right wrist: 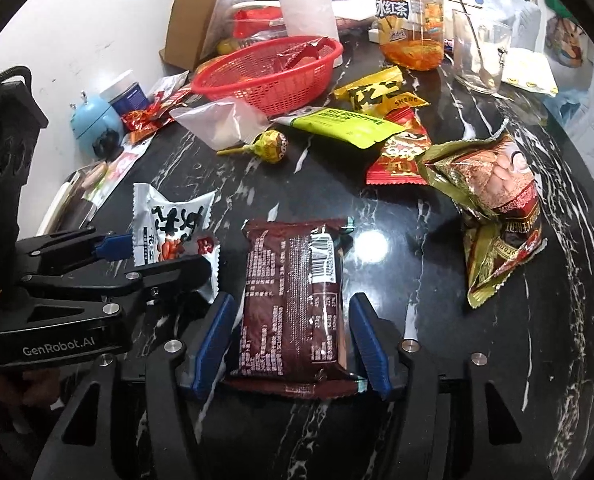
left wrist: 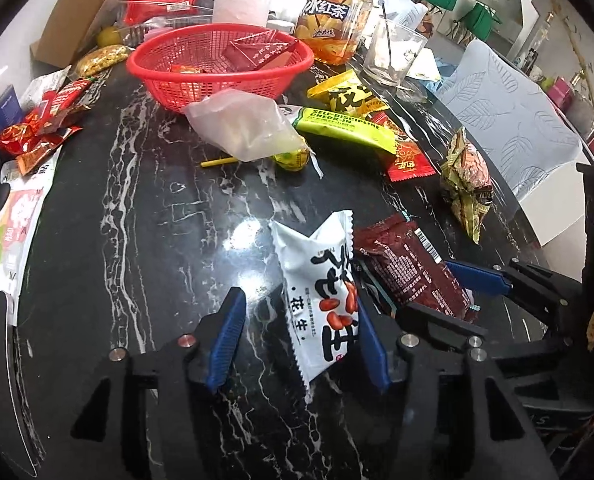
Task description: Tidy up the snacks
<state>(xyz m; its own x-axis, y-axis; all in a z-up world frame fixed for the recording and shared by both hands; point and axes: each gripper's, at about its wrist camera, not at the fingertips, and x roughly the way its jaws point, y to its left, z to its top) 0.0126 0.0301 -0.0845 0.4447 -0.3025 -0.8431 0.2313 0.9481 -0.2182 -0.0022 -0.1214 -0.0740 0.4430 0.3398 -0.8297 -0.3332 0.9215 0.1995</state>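
Observation:
A white peanut packet (left wrist: 321, 300) lies on the black marble table between the open jaws of my left gripper (left wrist: 297, 316), touching the right finger. It also shows in the right wrist view (right wrist: 173, 228). A brown snack packet (right wrist: 293, 300) lies flat between the open jaws of my right gripper (right wrist: 293, 324), with gaps on both sides; it also shows in the left wrist view (left wrist: 409, 264). A red mesh basket (left wrist: 217, 76) holding a few red wrappers stands at the back; it shows in the right wrist view too (right wrist: 273, 76).
Loose snacks lie between: a green-yellow packet (right wrist: 345, 126), a yellow packet (right wrist: 377, 92), a red packet (right wrist: 397, 156), a gold-brown bag (right wrist: 497, 208), a lollipop (right wrist: 273, 146), a clear plastic bag (right wrist: 221, 122). An iced tea bottle (right wrist: 413, 20) and a glass (right wrist: 481, 52) stand behind.

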